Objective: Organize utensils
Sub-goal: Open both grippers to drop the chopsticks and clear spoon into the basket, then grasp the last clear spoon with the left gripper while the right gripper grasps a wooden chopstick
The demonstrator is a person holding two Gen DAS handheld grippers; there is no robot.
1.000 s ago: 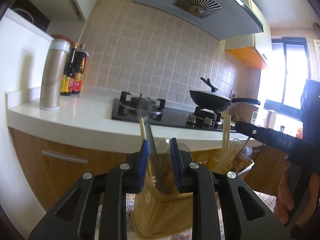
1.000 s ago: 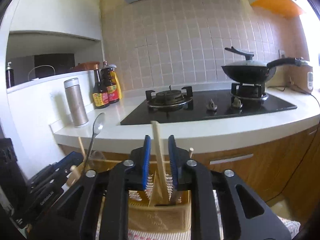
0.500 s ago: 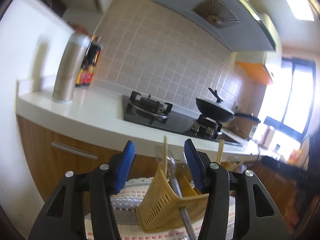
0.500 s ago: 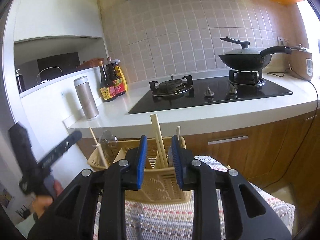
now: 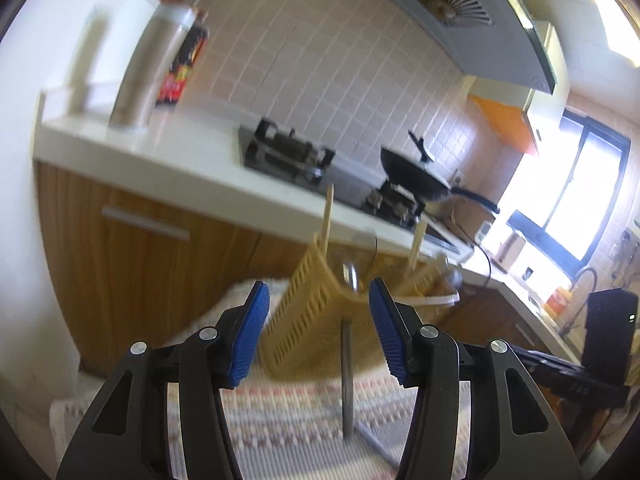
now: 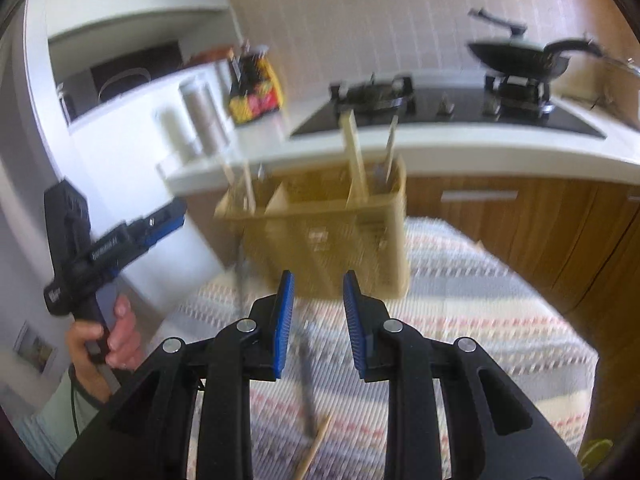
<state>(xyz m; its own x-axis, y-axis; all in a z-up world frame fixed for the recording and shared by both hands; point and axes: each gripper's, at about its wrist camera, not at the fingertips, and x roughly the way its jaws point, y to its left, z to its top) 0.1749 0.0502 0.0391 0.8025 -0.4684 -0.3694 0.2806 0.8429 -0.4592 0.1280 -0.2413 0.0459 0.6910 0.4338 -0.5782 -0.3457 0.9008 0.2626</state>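
Observation:
A yellow slotted utensil basket (image 6: 320,236) (image 5: 308,316) stands on a striped mat (image 6: 480,300). Wooden chopsticks (image 6: 354,152) stick up from its compartments. A metal spoon (image 5: 346,372) leans at the basket's near end, bowl up at the rim, handle end on the mat. My left gripper (image 5: 318,328) is open in front of it, pads clear of the handle. My right gripper (image 6: 319,316) stands narrowly open before the basket's long side, with nothing between its pads. A dark utensil (image 6: 308,392) and a wooden chopstick (image 6: 316,448) lie on the mat beneath it.
Behind the basket runs a white counter (image 6: 440,148) with a gas stove (image 6: 372,96), a black wok (image 6: 520,60), a steel flask (image 5: 152,68) and sauce bottles (image 6: 256,92). Wooden cabinets (image 5: 132,240) stand below. A hand (image 6: 116,332) holds the left gripper's handle.
The left jaws opened and let go of the spoon, then drew back and rolled. The right jaws released the wooden stick into the basket, pulled back and tipped down toward the mat.

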